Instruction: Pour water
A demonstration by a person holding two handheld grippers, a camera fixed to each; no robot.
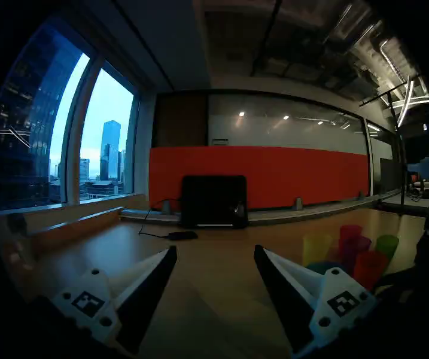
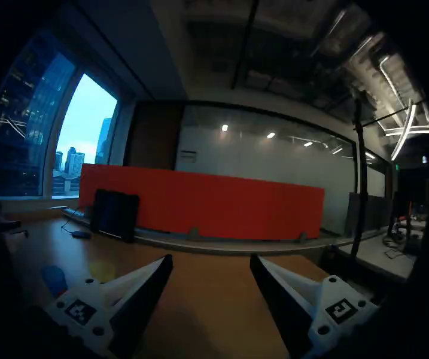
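Nearest the lens in the left gripper view, the left gripper [image 1: 214,248] is seen with its jaws spread wide and nothing held between them, the bare wooden counter [image 1: 214,305] lying in the gap. In the right gripper view the right gripper [image 2: 211,258] is seen the same way, jaws wide apart and empty above the counter [image 2: 208,311].

The coloured cups [image 1: 352,251] are found in the left gripper view, clustered upright on the counter to the right of the black screen [image 1: 213,200] and closer to the camera than it, just beside the gripper's right finger. A yellow cup [image 1: 316,248], a pink cup [image 1: 350,232], a purple cup [image 1: 358,246], a green cup [image 1: 387,245] and a red cup [image 1: 370,268] can be told apart; a blue rim [image 1: 323,267] is partly hidden behind the finger.

In the right gripper view a blue shape [image 2: 54,279] and a yellow shape [image 2: 102,270] are seen on the counter in front of the black screen [image 2: 114,214], too blurred to be identified.

A small dark device [image 1: 182,235] on a cable lies just left of the screen's foot. Behind the screen an orange partition [image 1: 286,176] is stretched, and to its left a tall window [image 1: 107,143] is set
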